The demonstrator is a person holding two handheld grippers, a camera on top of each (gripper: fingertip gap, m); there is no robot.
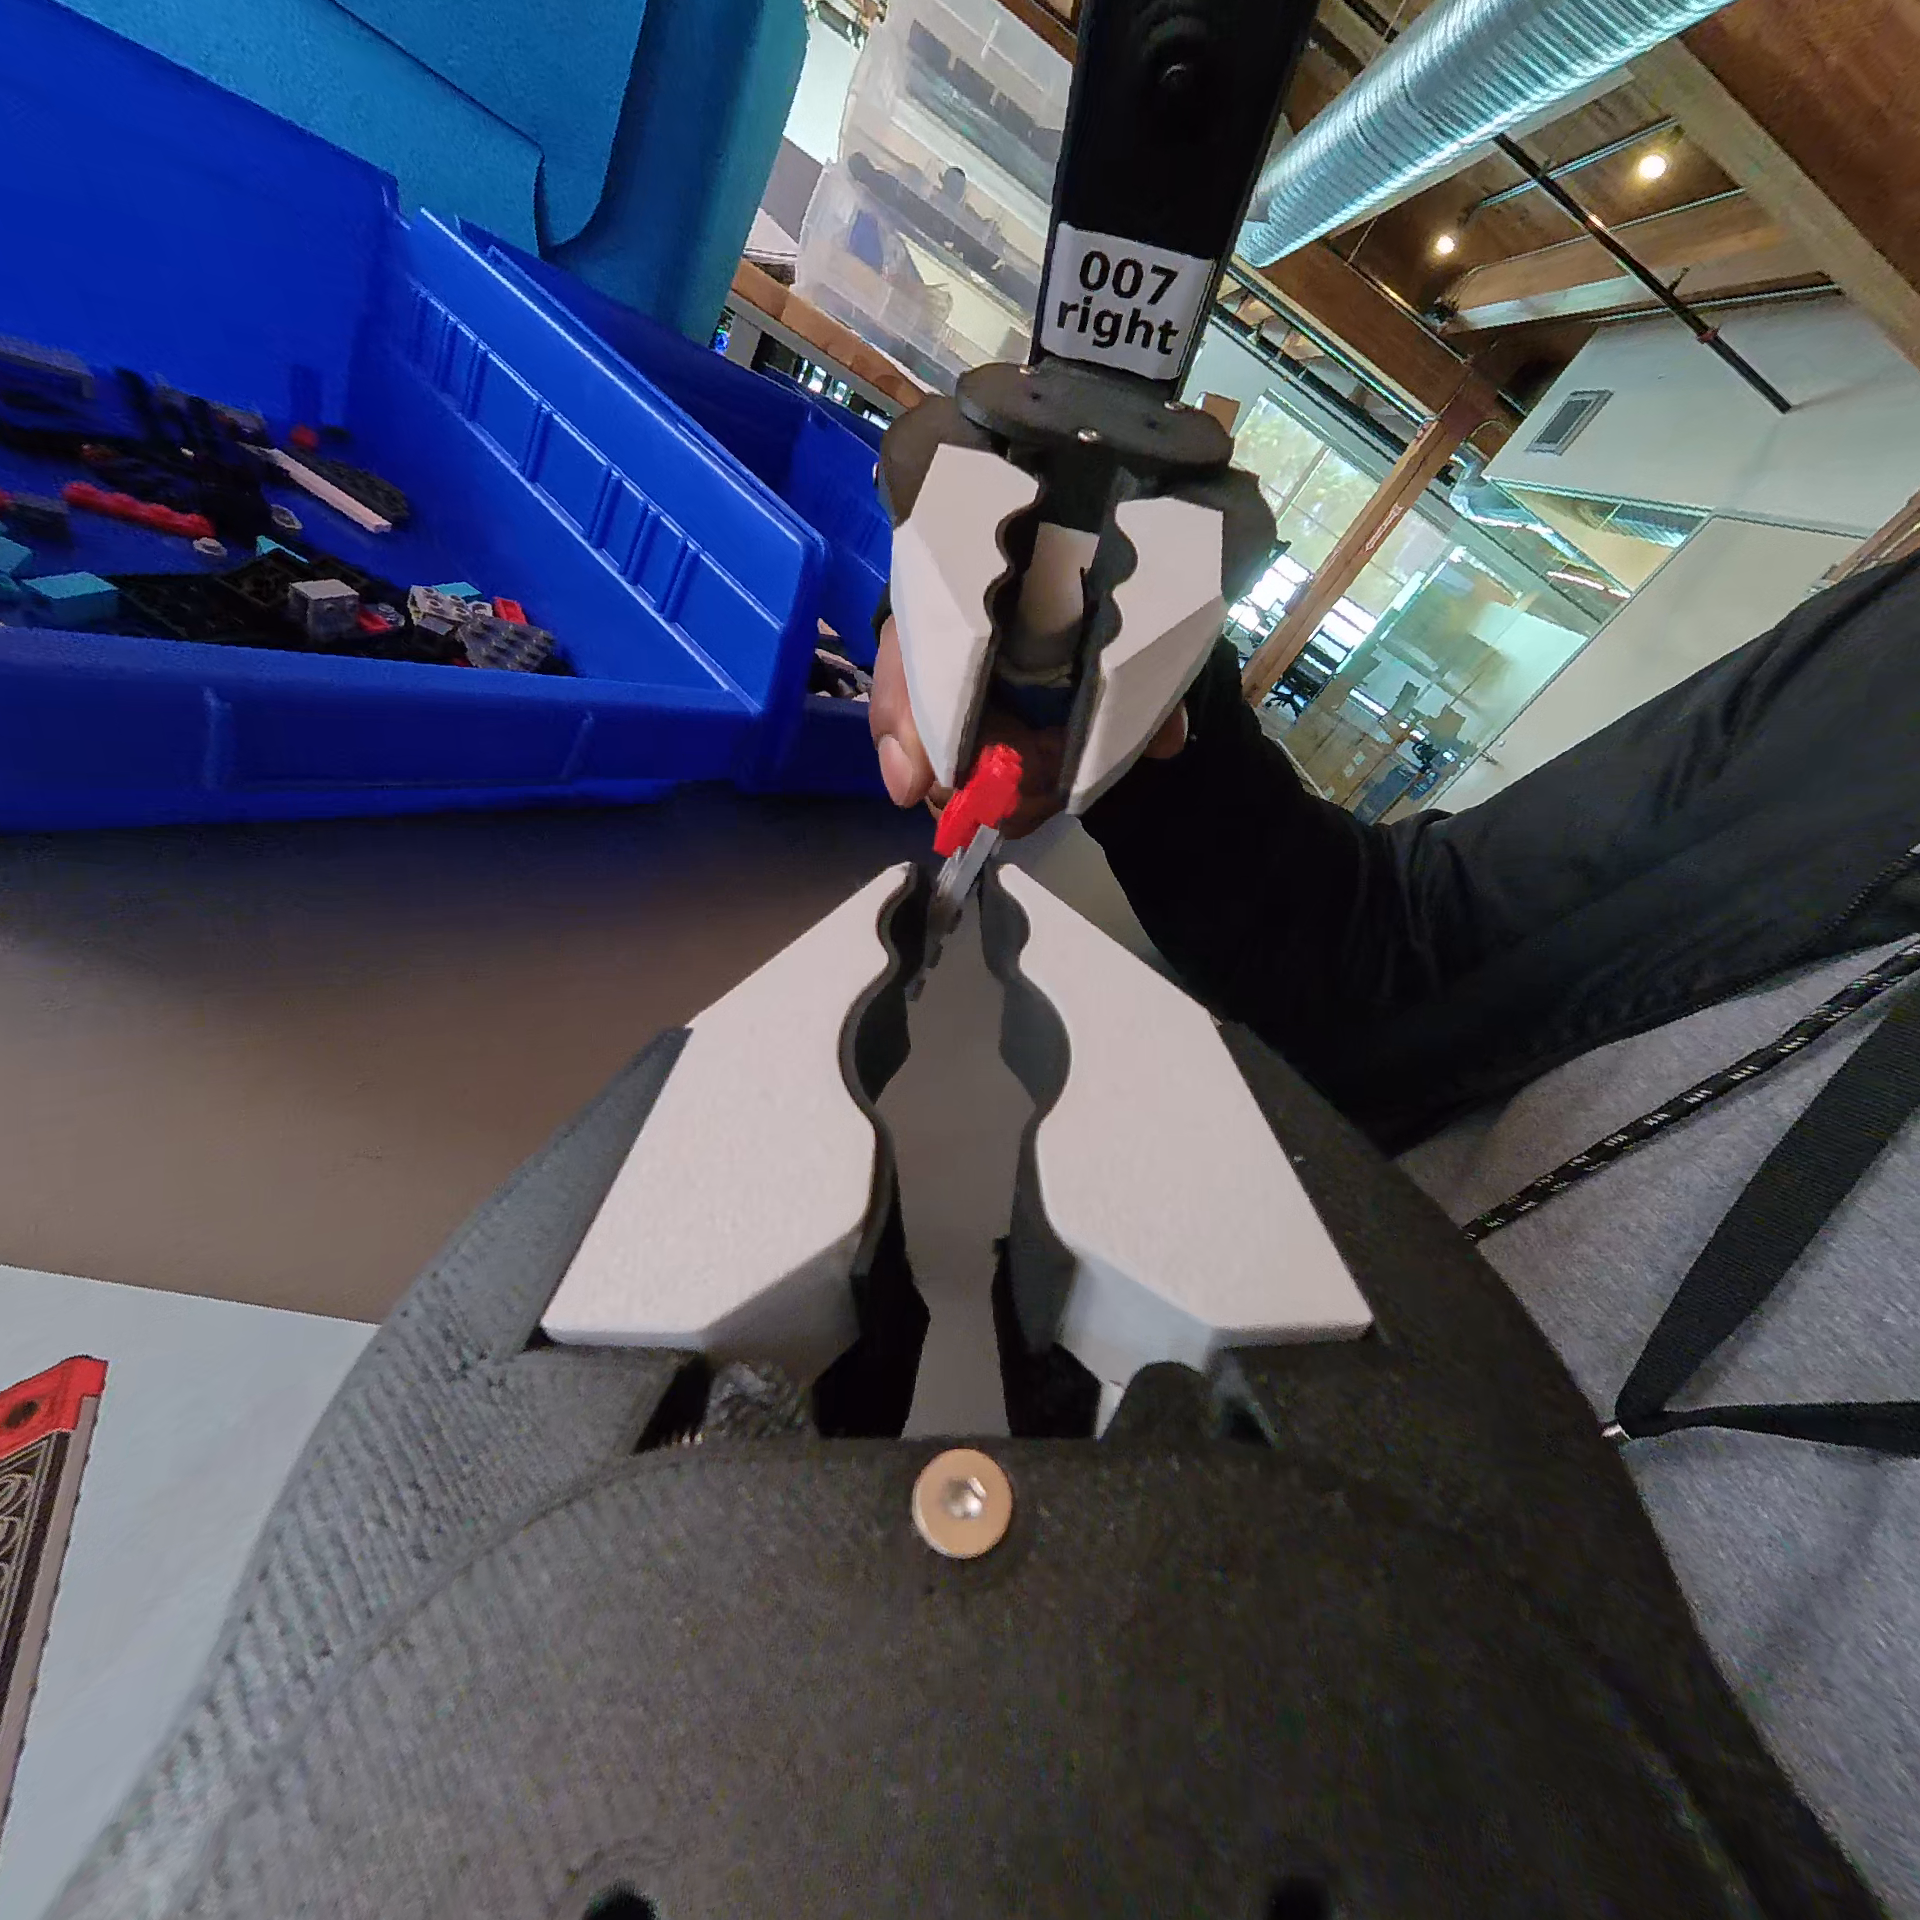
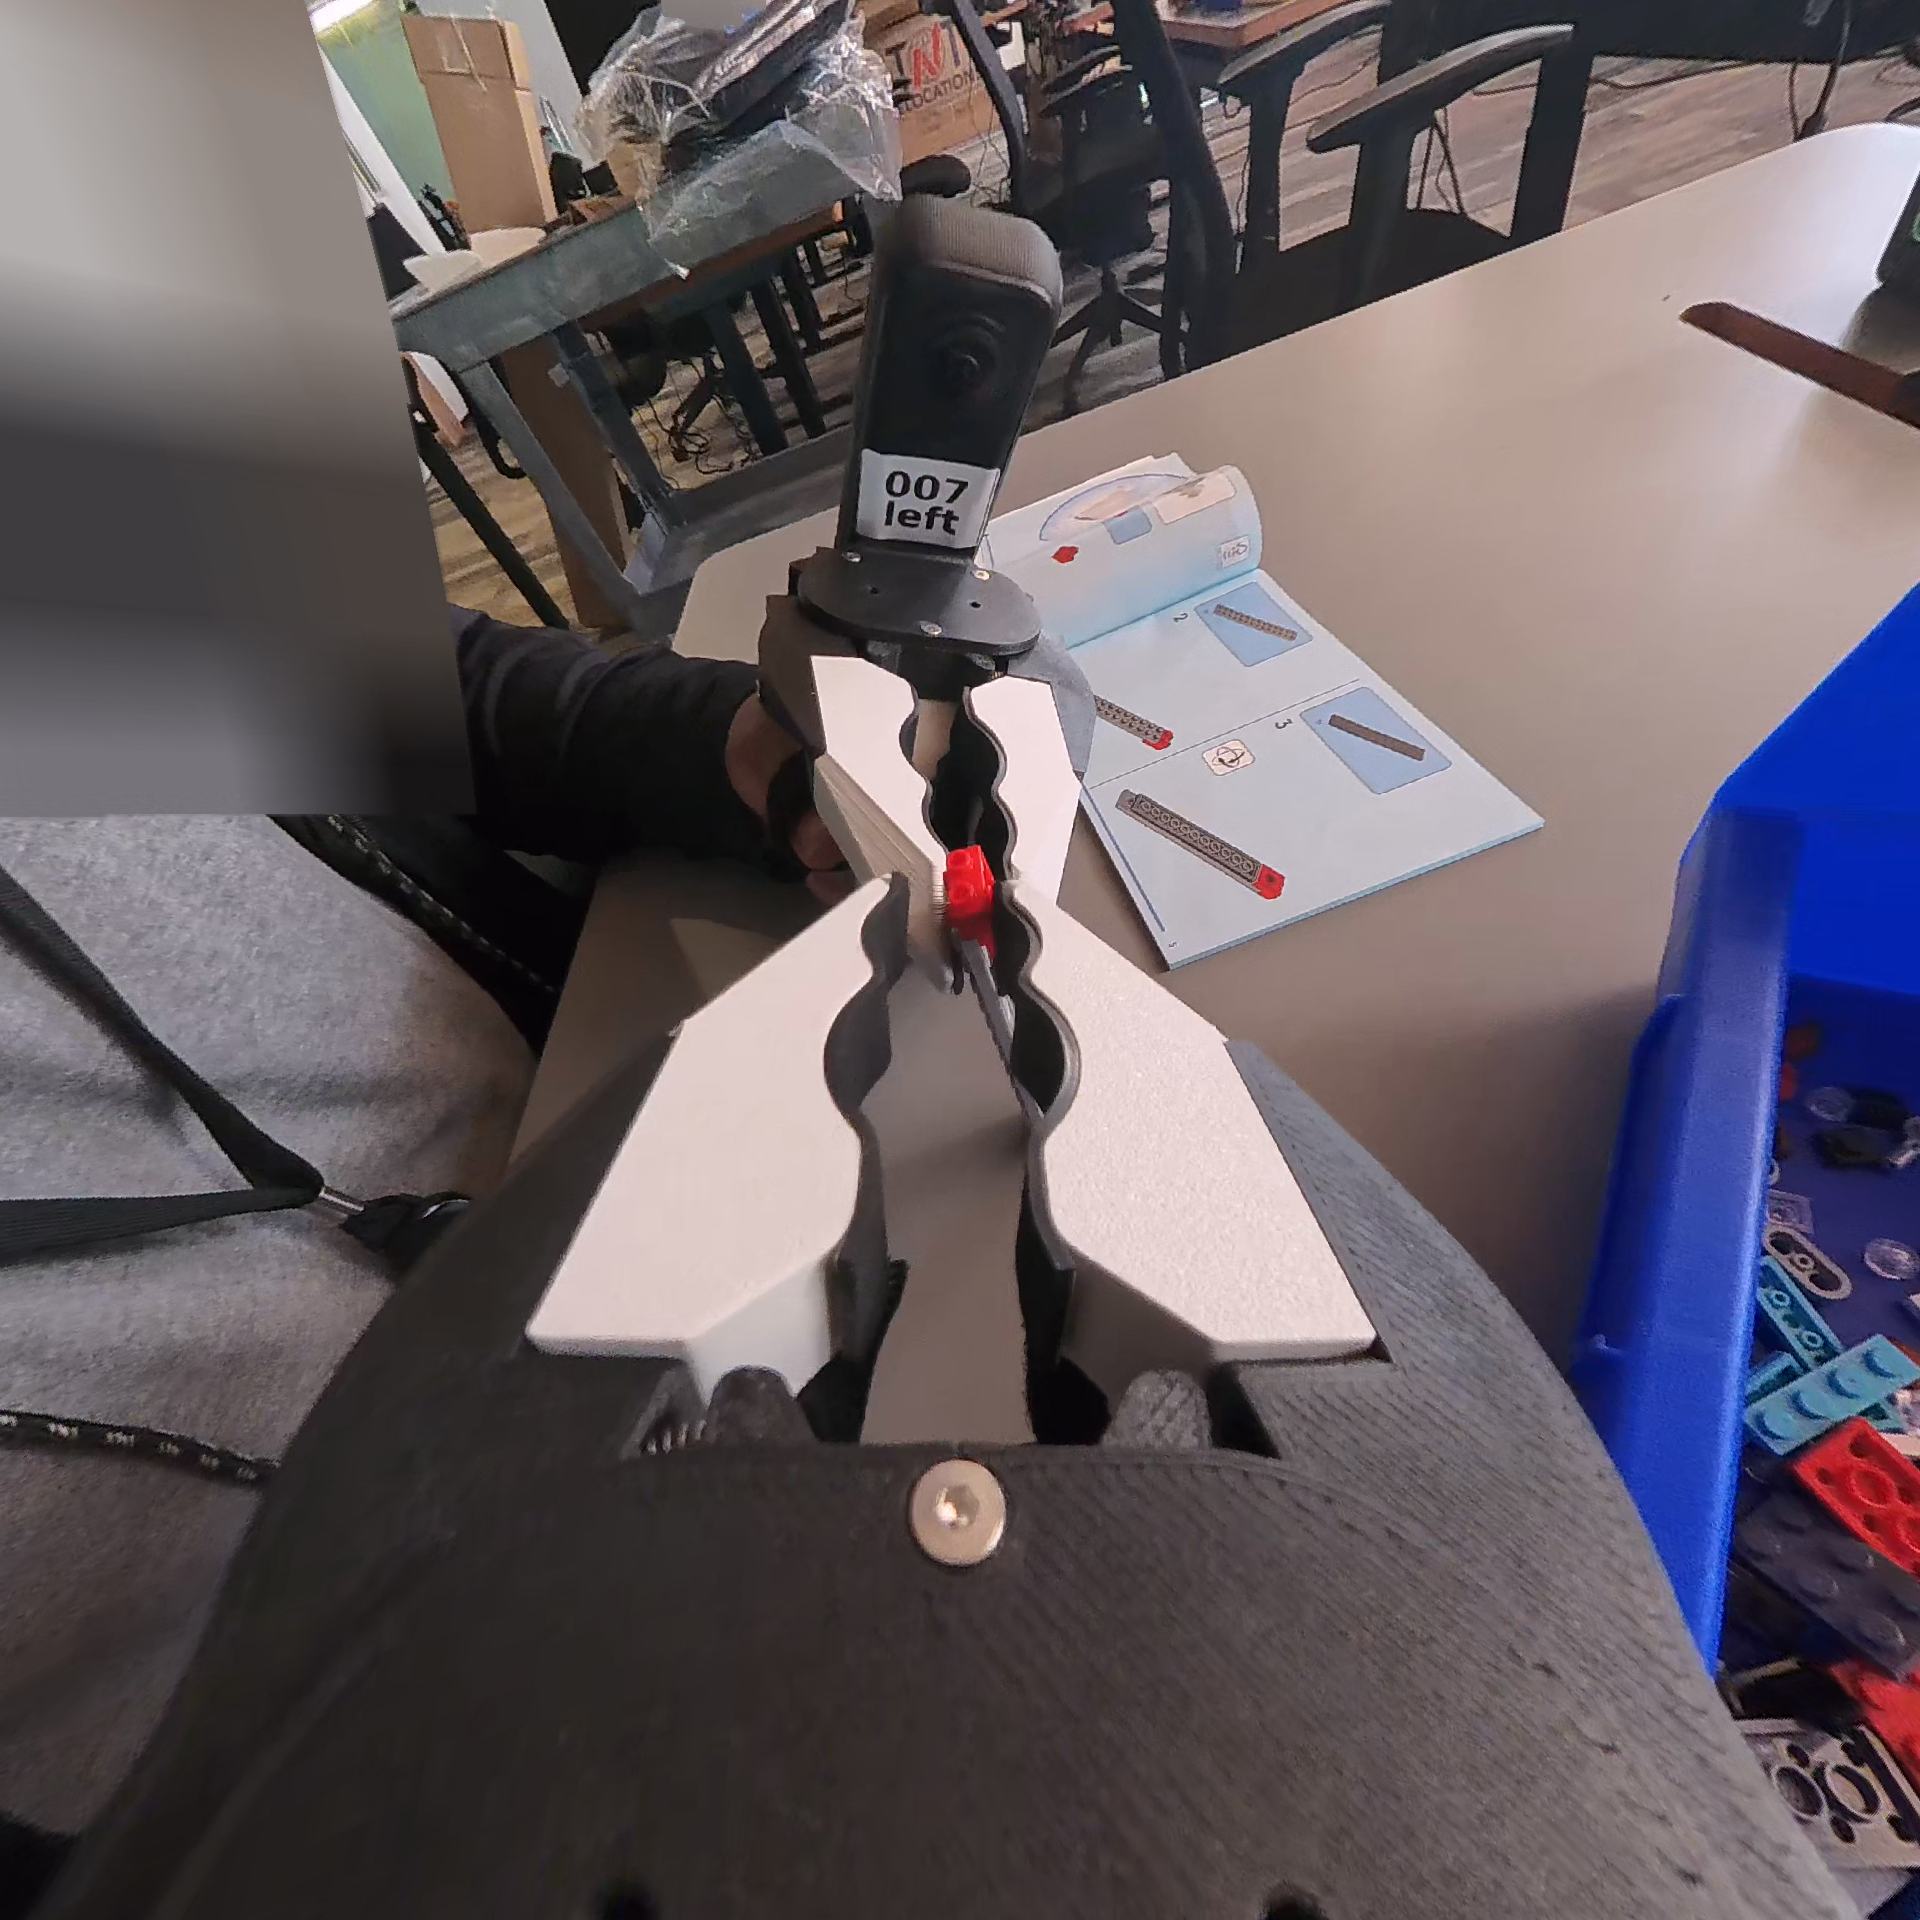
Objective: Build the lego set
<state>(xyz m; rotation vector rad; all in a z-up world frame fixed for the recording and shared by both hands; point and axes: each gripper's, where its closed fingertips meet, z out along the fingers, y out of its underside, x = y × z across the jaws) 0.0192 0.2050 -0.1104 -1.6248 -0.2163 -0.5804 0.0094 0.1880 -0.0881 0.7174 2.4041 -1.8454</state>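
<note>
The left tongs [image 1: 954, 883] and right tongs [image 2: 951, 914] meet tip to tip above the surface [image 2: 1455, 436]. The left is clamped narrow on a grey beam [image 1: 956, 878]; the right is pinching the red brick [image 2: 968, 885] at its end. A blue bin [image 1: 582, 540] of loose pieces sits beside them
</note>
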